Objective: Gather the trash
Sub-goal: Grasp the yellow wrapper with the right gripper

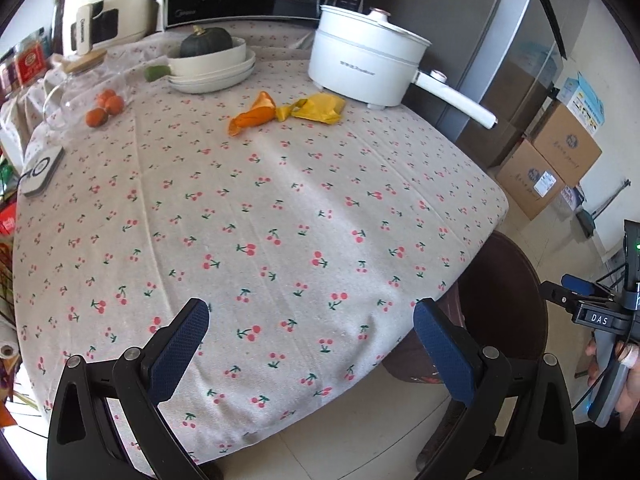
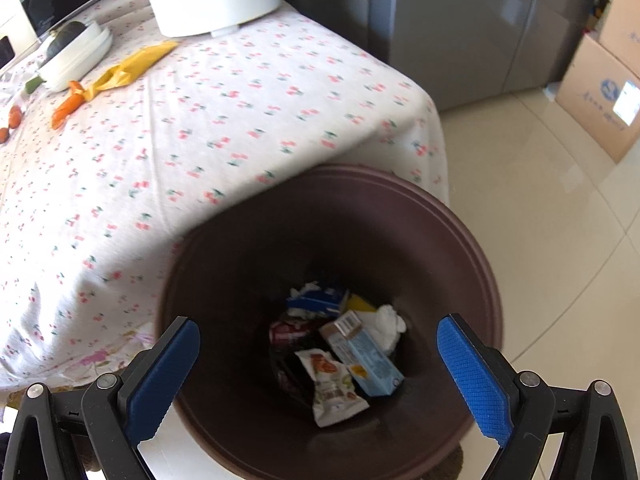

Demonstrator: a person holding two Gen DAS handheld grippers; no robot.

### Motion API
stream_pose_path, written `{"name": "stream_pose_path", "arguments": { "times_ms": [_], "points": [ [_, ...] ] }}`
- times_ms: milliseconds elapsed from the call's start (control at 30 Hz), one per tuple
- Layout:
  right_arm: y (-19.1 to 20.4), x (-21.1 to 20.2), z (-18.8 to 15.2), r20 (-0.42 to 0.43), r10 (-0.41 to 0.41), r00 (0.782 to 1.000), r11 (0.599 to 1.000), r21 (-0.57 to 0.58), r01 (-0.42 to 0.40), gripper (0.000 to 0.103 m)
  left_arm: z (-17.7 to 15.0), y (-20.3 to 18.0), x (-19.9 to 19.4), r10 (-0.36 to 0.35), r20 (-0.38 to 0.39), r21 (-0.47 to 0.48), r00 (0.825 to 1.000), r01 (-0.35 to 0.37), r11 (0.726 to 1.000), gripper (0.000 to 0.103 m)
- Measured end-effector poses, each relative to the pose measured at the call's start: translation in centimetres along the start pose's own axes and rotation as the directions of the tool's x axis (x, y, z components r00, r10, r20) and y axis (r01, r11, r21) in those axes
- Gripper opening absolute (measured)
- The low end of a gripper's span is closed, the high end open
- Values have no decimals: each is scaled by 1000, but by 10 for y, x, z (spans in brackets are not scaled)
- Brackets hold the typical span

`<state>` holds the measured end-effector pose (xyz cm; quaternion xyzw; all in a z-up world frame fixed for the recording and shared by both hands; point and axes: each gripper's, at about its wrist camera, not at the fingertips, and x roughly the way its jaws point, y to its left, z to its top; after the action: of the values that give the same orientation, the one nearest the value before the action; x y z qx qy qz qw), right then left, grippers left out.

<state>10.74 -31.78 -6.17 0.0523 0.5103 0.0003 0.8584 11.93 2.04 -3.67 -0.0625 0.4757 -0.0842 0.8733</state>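
Hanging spread and empty, the right gripper [image 2: 318, 376] is hovering over a brown bin [image 2: 472, 240] holding crumpled wrappers [image 2: 336, 388] and a blue carton [image 2: 368, 360]; the left gripper [image 1: 312, 344] is gaping empty too.

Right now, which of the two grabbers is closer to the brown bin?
Right. The right gripper hangs directly over the bin, open and empty. The left gripper is over the table, with the bin off to its right.
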Motion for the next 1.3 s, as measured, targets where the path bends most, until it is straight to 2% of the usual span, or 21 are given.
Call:
{"name": "stream_pose_path", "arguments": {
  "times_ms": [300, 400, 567, 767, 1000, 1100, 1200, 1300],
  "points": [
    [60, -2, 34, 46, 56, 997, 998, -5, -56, 99, 10, 55, -8, 92, 17, -117, 996, -89, 989, 103],
    [81, 3, 46, 58, 54, 997, 998, -29, -52, 100, 12, 74, -5, 119, 13, -150, 993, -115, 982, 103],
    [111, 27, 76, 61, 31, 998, 997, -67, -27, 100, 19, 96, 8, 208, 9, -129, 978, -205, 970, 103],
    [139, 55, 122, 103, 34, 994, 998, -56, -28, 100, 35, 114, 21, 273, 44, -99, 961, -267, 958, 103],
    [180, 103, 173, 150, 76, 986, 997, -10, -76, 100, 46, 125, 33, 268, 92, -89, 959, -260, 962, 103],
    [197, 126, 192, 153, 92, 984, 996, 3, -93, 100, 47, 134, 38, 293, 109, -75, 950, -286, 955, 103],
    [211, 147, 210, 159, 113, 981, 993, 20, -118, 100, 48, 149, 43, 304, 96, -108, 948, -294, 950, 103],
    [222, 165, 227, 166, 97, 981, 994, 25, -103, 99, 47, 160, 46, 299, 77, -148, 951, -286, 947, 103]
  ]
}}
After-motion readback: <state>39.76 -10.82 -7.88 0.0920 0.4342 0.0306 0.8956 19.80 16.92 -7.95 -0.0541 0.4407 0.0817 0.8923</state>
